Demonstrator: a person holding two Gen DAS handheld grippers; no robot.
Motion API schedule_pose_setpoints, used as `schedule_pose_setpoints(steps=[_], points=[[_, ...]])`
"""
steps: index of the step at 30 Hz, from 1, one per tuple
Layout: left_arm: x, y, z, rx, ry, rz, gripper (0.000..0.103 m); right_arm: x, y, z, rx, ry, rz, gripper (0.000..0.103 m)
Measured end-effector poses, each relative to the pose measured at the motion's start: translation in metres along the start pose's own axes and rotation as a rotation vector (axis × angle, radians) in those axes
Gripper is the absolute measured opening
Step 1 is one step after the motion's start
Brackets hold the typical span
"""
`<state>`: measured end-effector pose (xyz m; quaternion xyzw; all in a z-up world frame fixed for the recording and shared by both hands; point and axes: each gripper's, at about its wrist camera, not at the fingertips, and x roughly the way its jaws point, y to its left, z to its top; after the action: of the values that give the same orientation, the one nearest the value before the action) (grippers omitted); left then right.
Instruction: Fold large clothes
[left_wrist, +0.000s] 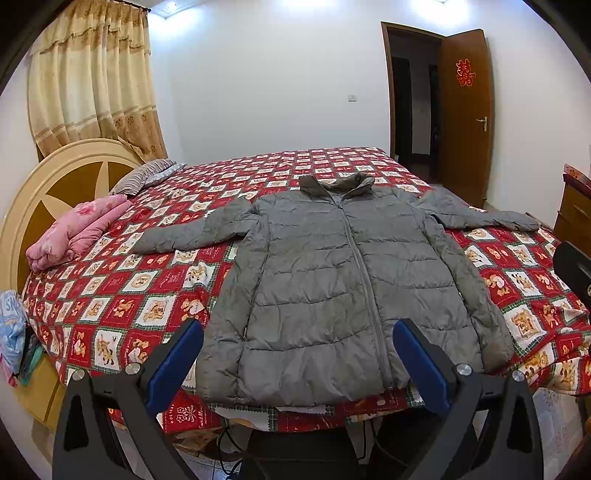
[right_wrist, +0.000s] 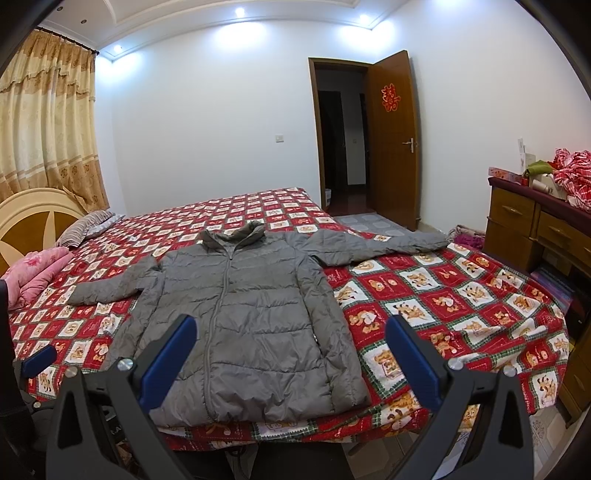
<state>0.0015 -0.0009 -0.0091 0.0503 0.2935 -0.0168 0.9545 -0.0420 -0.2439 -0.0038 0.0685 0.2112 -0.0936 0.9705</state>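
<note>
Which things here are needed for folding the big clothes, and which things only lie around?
For the job:
- grey puffer jacket, spread flat and zipped on the bed
- left gripper, jaws open
- right gripper, jaws open

Only lying around:
- pink quilt
- striped pillow
- red checked cloth on the dresser

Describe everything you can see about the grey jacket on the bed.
The jacket is a grey quilted puffer, seemingly thin shiny fabric, zipped shut up to a stand-up collar. It lies flat, front up, on the bed, collar away from the camera, hem at the near edge, both sleeves spread sideways. Only the bedspread touches it; no gripper does.
</note>
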Motion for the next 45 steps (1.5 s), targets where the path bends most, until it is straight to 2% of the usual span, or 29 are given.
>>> schedule_pose_setpoints(steps=[45], points=[[-0.0010,-0.0067,-0.0064,0.002,0.015,-0.007,0.102,0.0023,0.0032,-0.0053,0.004,0.009,0.001,0.103]])
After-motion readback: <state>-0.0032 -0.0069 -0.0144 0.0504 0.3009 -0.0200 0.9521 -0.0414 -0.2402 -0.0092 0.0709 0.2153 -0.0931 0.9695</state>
